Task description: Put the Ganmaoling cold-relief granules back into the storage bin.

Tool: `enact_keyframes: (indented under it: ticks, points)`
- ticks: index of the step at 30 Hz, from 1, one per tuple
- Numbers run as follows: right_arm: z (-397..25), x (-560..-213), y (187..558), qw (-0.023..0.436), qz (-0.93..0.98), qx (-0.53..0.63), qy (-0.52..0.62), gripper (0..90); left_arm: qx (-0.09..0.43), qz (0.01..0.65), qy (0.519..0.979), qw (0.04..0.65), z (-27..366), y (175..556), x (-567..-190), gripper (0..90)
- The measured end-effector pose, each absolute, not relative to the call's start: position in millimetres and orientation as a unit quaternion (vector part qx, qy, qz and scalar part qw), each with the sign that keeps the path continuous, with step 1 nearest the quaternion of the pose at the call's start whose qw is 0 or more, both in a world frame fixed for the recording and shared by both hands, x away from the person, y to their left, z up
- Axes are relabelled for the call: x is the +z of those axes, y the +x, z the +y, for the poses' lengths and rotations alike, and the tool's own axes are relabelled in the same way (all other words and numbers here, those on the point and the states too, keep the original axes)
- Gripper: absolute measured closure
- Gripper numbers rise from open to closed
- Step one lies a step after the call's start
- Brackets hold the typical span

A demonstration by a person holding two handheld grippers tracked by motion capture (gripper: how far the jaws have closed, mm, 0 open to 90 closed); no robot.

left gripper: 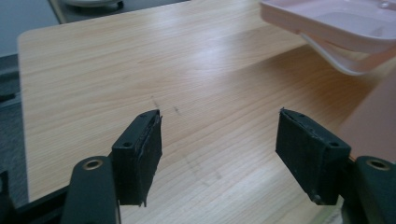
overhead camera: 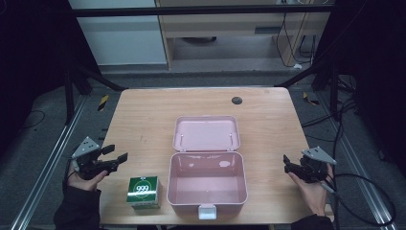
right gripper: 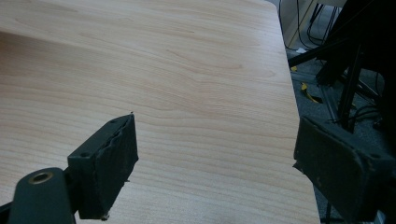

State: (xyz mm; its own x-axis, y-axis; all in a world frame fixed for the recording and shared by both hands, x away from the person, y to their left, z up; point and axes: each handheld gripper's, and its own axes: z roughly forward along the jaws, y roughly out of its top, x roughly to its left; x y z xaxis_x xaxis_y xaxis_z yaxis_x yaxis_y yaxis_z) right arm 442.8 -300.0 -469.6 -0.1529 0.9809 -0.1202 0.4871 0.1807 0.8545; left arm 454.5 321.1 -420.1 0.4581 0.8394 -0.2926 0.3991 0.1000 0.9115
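We hold both grippers at the two sides of the table [overhead camera: 143, 115], and both have nothing between the jaws. The left gripper [overhead camera: 117, 154] has its jaws wide apart over bare wood, and the right gripper [overhead camera: 286, 162] also stands with jaws spread, near the right edge of the table.

The green box [overhead camera: 143, 192] lies near the front edge, just beside the left wall of the pink case [overhead camera: 207, 184], which is open with its lid [overhead camera: 206, 133] laid back flat.

We judge that the work is to put the green box into the case. The first risk is the narrow gap: one jaw must pass between box and case wall, and it can hit the wall and push the case. The second risk is the front edge; a push from behind can slide the box off the table. A grip too near the top of the box may let it tilt and slip.
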Motion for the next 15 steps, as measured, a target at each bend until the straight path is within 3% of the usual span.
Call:
enact_keyframes:
  ticks: [15]
  points:
    - [-293, -471, 445, 0.354, 0.692, 0.34, 0.53, 13.1, 0.128, 0.42, 0.712, 0.548, 304, 445, -397, 26.6]
